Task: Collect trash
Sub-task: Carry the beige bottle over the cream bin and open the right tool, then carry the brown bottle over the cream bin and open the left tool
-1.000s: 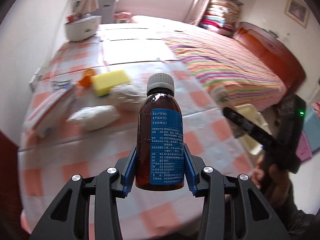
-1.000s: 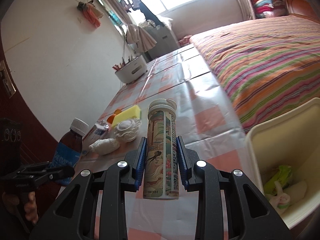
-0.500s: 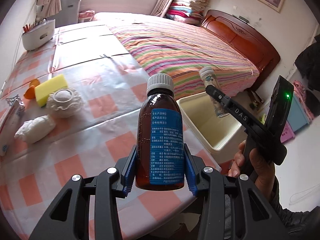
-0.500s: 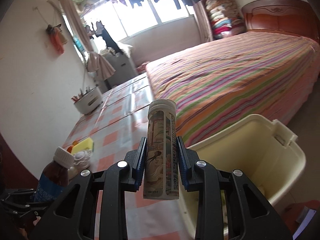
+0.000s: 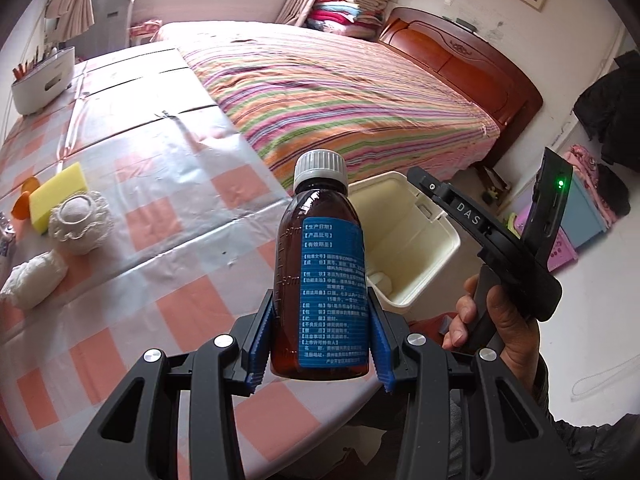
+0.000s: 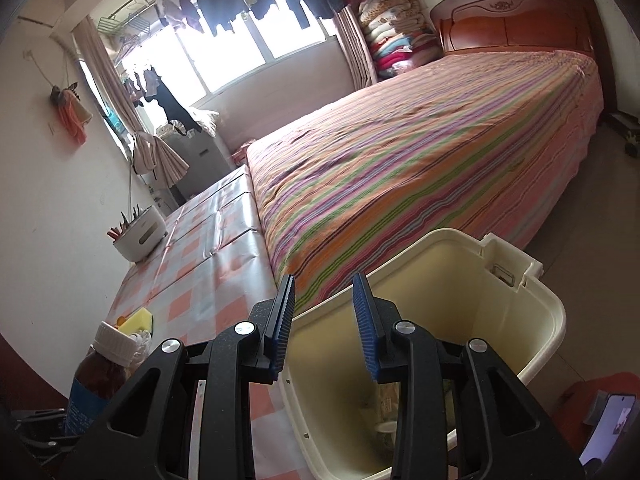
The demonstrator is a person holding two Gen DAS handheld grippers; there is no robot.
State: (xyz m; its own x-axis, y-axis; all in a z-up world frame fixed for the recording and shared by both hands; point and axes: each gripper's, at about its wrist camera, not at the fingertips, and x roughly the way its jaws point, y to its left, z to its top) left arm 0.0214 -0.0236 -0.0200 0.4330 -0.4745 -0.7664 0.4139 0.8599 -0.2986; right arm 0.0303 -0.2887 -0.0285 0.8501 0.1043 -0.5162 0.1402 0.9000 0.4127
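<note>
Your left gripper (image 5: 320,344) is clamped on the brown medicine bottle (image 5: 320,272), its blue pads pressing the lower body from both sides. The bottle stands upright between them, white cap on top and blue label facing you, held above the near edge of the checked table (image 5: 168,264).

Your right gripper (image 6: 323,320) has its fingers spread apart with nothing between them. It hangs over the cream bin (image 6: 532,308), which opens directly beyond and below the fingertips; some pale trash lies at the bottom, too dim to name. From the left camera you see that same bin just behind and right of the bottle, off the table's edge, with your right hand (image 5: 492,320) around the other gripper's handle.

On the table to your left lie a white crumpled wad (image 5: 34,280), then a white frilly object (image 5: 80,222), and touching it a yellow sponge (image 5: 56,192) with something orange beside it. Farther along the table sits a white holder (image 5: 42,80). The striped bed (image 5: 340,88) runs alongside the table, with folded quilts (image 5: 352,12) stacked at the far wall.
</note>
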